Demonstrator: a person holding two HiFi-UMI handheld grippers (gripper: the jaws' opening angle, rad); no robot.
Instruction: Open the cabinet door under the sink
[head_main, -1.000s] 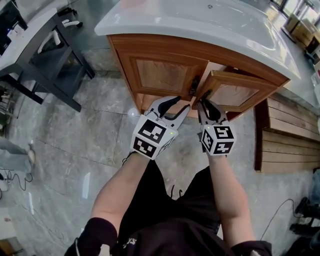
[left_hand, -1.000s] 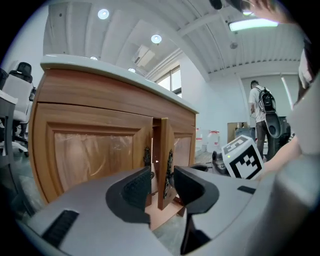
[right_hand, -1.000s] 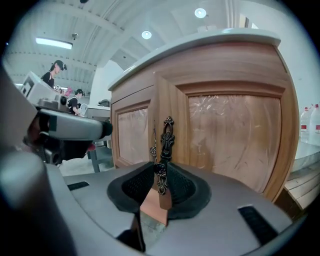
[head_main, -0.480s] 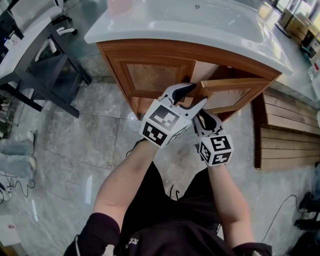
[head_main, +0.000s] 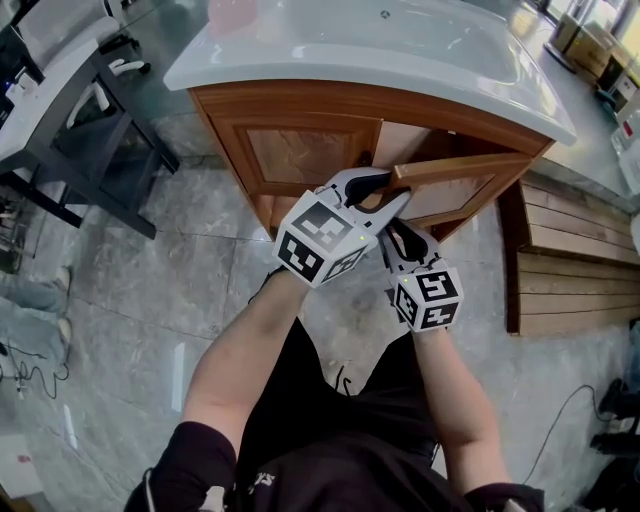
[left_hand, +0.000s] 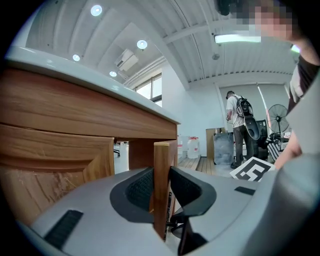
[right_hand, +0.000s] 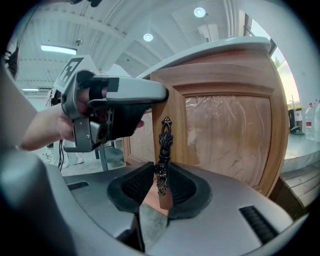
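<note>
The cabinet door (head_main: 458, 188) under the sink (head_main: 420, 45) stood partly swung out, beside its shut neighbour. I saw my left gripper (left_hand: 161, 186) closing its jaws on the door's free edge, both pads against the wood. My right gripper (right_hand: 161, 186) sat just below, its jaws opening, the ornate metal handle (right_hand: 164, 137) loose between them.
</note>
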